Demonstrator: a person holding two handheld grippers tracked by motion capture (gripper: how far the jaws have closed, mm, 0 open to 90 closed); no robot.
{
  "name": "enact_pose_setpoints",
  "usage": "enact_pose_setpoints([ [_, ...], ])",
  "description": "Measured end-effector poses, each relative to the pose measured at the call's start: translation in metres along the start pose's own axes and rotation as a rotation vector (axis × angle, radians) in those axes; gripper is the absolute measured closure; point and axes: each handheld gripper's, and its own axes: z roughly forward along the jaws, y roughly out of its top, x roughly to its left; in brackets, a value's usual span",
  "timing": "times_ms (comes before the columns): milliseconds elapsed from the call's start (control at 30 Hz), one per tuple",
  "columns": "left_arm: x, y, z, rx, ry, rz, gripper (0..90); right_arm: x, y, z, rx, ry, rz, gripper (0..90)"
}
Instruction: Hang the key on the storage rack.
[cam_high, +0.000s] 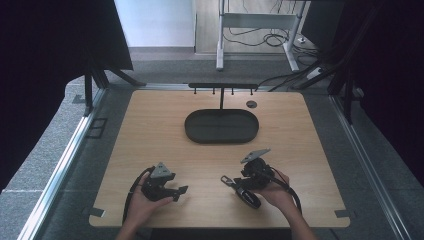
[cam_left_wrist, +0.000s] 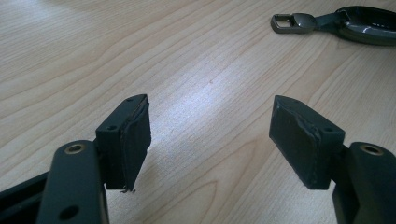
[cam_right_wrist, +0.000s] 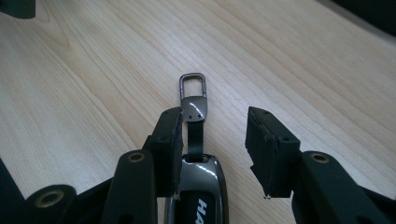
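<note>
Nothing looks stowed yet: the key fob (cam_right_wrist: 196, 186) lies on the counter (cam_high: 150, 130) between the right gripper's (cam_right_wrist: 215, 135) parted fingers, unclamped; left gripper (cam_left_wrist: 210, 140) fingers apart, empty; the far tray (cam_high: 222, 136) looks bare.

I can read just "HA" in white on the glossy dark key fob with a short strap and metal clip (cam_right_wrist: 196, 186); the right gripper view's bottom edge cuts off the rest, and the left-hand jaw covers part of the fob's side. In the left gripper view the frame's right edge crops its body. From the high view, the small round dark thing (cam_high: 251, 104) behind the black oval tray (cam_high: 221, 136) is too small to identify.
</note>
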Motion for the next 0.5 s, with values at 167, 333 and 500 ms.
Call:
enact_pose_setpoints([
  [167, 0.0, 0.0, -0.001, -0.004, 0.0, -0.003, 30.0, 0.0, 0.002, 0.006, 0.035, 0.012, -0.002, 57.3],
  [333, -0.001, 0.0, 0.0, 0.0, -0.001, 0.001, 30.0, 0.002, 0.004, 0.011, 0.06, 0.018, -0.001, 58.1],
  [500, -0.002, 0.0, 0.002, 0.006, -0.005, 0.006, 30.0, 0.005, 0.004, 0.016, 0.084, 0.013, -0.001, 58.4],
])
